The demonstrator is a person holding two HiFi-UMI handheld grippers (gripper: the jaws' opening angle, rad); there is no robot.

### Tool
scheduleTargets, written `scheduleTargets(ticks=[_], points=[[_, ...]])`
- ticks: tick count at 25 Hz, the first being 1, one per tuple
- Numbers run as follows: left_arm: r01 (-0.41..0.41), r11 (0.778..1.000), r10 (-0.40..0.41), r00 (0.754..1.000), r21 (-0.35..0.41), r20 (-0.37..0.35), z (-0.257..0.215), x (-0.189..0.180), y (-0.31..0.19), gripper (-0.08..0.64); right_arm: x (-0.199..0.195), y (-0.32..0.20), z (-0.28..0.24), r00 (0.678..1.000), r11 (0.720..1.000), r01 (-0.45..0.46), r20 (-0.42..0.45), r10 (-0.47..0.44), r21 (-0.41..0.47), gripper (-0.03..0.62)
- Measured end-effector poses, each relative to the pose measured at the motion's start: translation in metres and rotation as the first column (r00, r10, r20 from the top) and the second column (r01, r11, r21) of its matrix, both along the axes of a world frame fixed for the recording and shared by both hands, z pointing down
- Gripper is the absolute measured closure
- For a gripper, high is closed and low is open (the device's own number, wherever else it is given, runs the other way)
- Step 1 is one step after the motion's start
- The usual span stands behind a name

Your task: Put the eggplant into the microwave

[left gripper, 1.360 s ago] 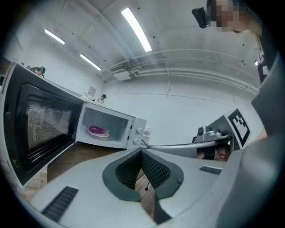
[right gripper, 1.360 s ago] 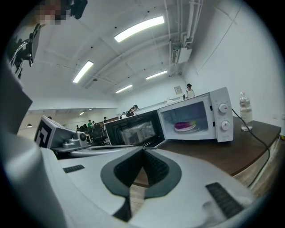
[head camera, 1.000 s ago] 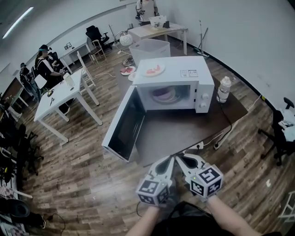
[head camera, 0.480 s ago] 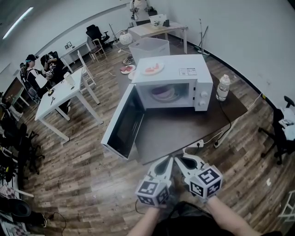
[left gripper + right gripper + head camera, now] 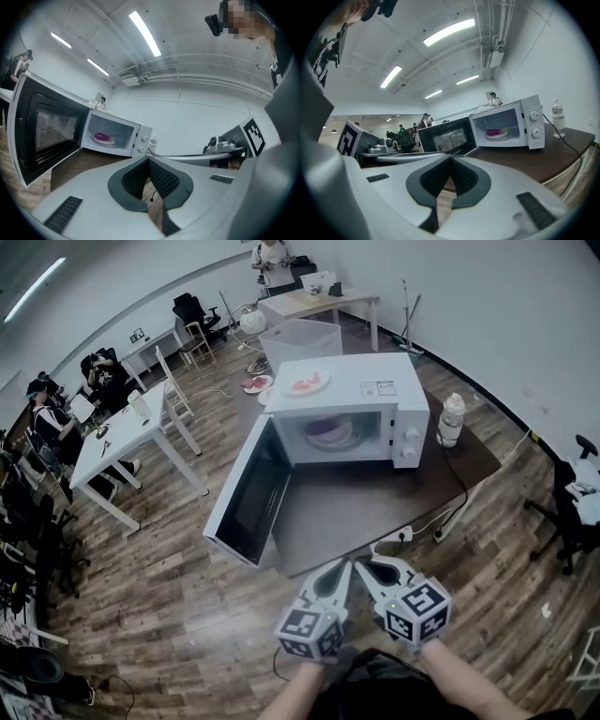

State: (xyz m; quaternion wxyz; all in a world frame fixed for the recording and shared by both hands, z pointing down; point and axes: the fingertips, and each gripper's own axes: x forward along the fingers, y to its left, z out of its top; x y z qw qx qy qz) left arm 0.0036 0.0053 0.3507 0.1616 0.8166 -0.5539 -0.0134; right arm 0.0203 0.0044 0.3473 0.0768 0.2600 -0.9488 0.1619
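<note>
The purple eggplant (image 5: 328, 430) lies on a plate inside the white microwave (image 5: 375, 381); it shows too in the left gripper view as the eggplant (image 5: 103, 138) and in the right gripper view as the eggplant (image 5: 497, 132). The microwave door (image 5: 246, 502) hangs wide open to the left. Both grippers are held side by side below the table's near edge, well short of the microwave. My left gripper (image 5: 343, 564) is shut with nothing in it, its pads (image 5: 161, 178) touching at the tips. My right gripper (image 5: 364, 565) is shut and empty too.
A plate with pink food (image 5: 307, 382) sits on the microwave top. A water bottle (image 5: 451, 419) stands right of it on the brown table (image 5: 356, 507). A power strip (image 5: 401, 535) lies at the table's near edge. White desks (image 5: 127, 437), chairs and people are at left and back.
Both grippers have kept still. People in the background at left and at the far table have shifted.
</note>
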Motion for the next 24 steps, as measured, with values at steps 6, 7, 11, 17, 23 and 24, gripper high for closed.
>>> scheduleTargets(ticks=[6, 7, 11, 17, 23, 24], points=[[-0.005, 1.000, 0.005, 1.000, -0.002, 0.009, -0.003, 0.001, 0.000, 0.560, 0.000, -0.001, -0.001, 1.000, 1.000, 0.003, 0.000, -0.003, -0.003, 0.594], [-0.005, 1.000, 0.005, 1.000, -0.001, 0.010, -0.003, 0.001, 0.001, 0.560, 0.000, 0.000, -0.001, 1.000, 1.000, 0.004, 0.000, -0.004, -0.003, 0.594], [-0.002, 1.000, 0.002, 1.000, 0.000, 0.008, -0.002, 0.000, 0.002, 0.560, 0.000, 0.001, -0.001, 1.000, 1.000, 0.003, 0.003, -0.003, 0.000, 0.594], [-0.004, 1.000, 0.004, 1.000, 0.001, 0.010, -0.005, 0.000, 0.005, 0.560, 0.000, 0.004, -0.002, 1.000, 1.000, 0.000, 0.002, 0.000, 0.002, 0.594], [-0.001, 1.000, 0.001, 1.000, 0.002, 0.012, -0.005, -0.002, 0.009, 0.560, -0.002, 0.007, -0.002, 1.000, 1.000, -0.003, 0.006, 0.003, 0.001, 0.594], [-0.002, 1.000, 0.001, 1.000, 0.004, 0.014, -0.005, -0.002, 0.009, 0.560, -0.002, 0.006, -0.002, 1.000, 1.000, -0.005, 0.007, 0.005, 0.002, 0.594]])
